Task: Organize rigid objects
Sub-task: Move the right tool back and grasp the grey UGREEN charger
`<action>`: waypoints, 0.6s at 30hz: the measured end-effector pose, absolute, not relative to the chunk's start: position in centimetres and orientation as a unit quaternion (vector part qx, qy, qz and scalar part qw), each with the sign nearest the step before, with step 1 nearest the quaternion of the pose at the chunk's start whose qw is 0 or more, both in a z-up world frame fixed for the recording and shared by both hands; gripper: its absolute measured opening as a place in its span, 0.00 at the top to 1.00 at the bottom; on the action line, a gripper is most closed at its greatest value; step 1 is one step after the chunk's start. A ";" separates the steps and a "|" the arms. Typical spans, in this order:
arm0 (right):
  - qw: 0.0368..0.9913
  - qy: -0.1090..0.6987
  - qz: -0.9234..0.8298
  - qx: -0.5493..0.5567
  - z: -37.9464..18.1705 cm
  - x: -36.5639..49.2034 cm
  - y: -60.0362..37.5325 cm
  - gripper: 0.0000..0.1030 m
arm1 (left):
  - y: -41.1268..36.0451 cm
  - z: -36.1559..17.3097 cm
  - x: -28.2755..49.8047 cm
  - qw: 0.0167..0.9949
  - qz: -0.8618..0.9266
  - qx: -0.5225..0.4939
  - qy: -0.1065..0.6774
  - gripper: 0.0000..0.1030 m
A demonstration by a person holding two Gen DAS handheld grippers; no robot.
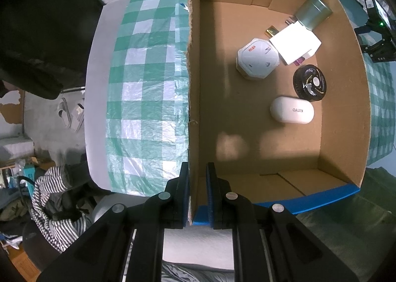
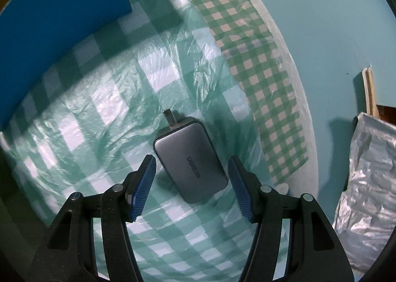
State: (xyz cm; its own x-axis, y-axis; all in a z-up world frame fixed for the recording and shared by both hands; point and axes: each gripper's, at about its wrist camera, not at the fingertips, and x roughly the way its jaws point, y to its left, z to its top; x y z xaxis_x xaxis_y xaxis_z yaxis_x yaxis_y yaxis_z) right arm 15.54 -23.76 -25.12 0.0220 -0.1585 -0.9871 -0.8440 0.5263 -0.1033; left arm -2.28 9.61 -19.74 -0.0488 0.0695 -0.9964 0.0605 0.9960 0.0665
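My left hand-held gripper is pinched tight on the near wall of the cardboard box, one pad outside and one inside the rim, pointing straight down. I judge that grip is there to steady the light box on the slick plastic cloth while things go in. Already on the box floor, gathered toward the far corner: a white octagonal case, a white oval case, a black round fan-like part, a white flat box and a greyish tin leaning in the corner. The near half of the floor lies bare, which leaves room for the next piece.

My right hand-held gripper hangs straight down over the grey charger, its jaws spread and the blue pads standing off either long side, not yet touching it. The charger lies flat on the green-checked tablecloth covering the counter, its folded-out plug pointing away from me, the body turned slightly askew to the jaws. It sits outside the box, whose blue outer wall shows at the left of the right wrist view. I would say the pads are lined up on the long sides because those flat faces offer the surest hold; the skew could make the charger twist as they close.
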 end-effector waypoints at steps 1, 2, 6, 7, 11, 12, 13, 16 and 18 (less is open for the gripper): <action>0.596 0.639 0.290 -0.391 -25.3 15.6 -23.9 0.41 | 9.6 -19.7 -2.3 0.688 0.004 0.046 0.724 0.89; 0.595 0.641 0.292 -0.388 -25.5 15.8 -23.9 0.41 | 9.6 -19.7 -2.2 0.688 0.005 0.046 0.725 0.89; 0.593 0.651 0.294 -0.371 -26.4 16.4 -24.0 0.41 | 9.5 -19.7 -2.2 0.687 0.006 0.047 0.725 0.89; 0.592 0.654 0.294 -0.368 -26.6 16.5 -24.1 0.42 | 9.5 -19.7 -2.1 0.687 0.007 0.047 0.725 0.89; 0.600 0.663 0.288 -0.343 -26.8 16.7 -24.2 0.50 | 9.5 -19.7 -2.1 0.687 0.007 0.047 0.725 0.89; 0.605 0.666 0.284 -0.332 -26.8 16.8 -24.3 0.52 | 9.5 -19.8 -2.0 0.686 0.007 0.048 0.726 0.89; 0.610 0.670 0.280 -0.319 -26.7 16.9 -24.3 0.55 | 9.4 -19.7 -2.0 0.686 0.006 0.048 0.726 0.89; 0.617 0.681 0.268 -0.289 -26.8 17.2 -24.4 0.59 | 9.5 -19.8 -2.0 0.686 0.006 0.048 0.726 0.89; 0.622 0.689 0.259 -0.268 -26.9 17.3 -24.5 0.60 | 9.5 -19.7 -1.9 0.686 0.006 0.048 0.726 0.89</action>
